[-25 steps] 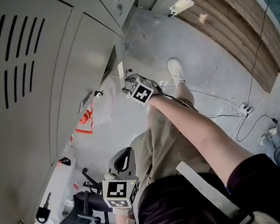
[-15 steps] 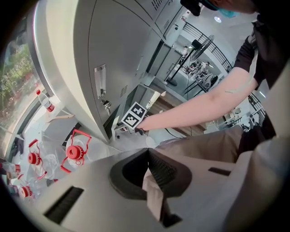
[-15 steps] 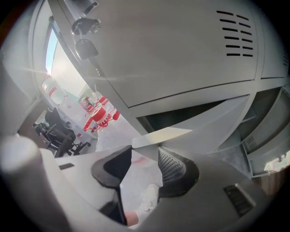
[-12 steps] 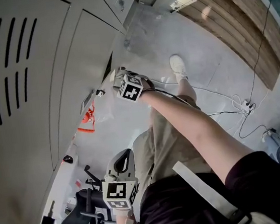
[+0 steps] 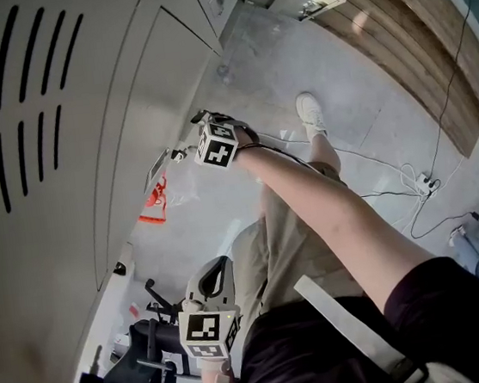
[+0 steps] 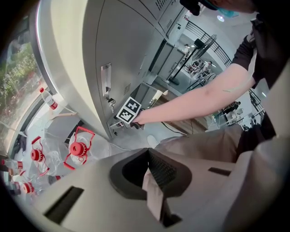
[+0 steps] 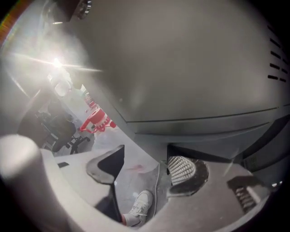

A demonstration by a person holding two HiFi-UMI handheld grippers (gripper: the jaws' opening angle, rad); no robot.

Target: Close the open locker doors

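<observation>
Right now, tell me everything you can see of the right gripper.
The right gripper is grey and plastic-looking, with a black-and-white marker cube on it and a ribbed pad on one jaw. Its jaws have just been opening and stand wide apart, nothing between them; only floor and a white shoe show through the gap. A bare outstretched arm holds it, angled downward beside the grey locker door. Whether it touches the door is unclear.
</observation>
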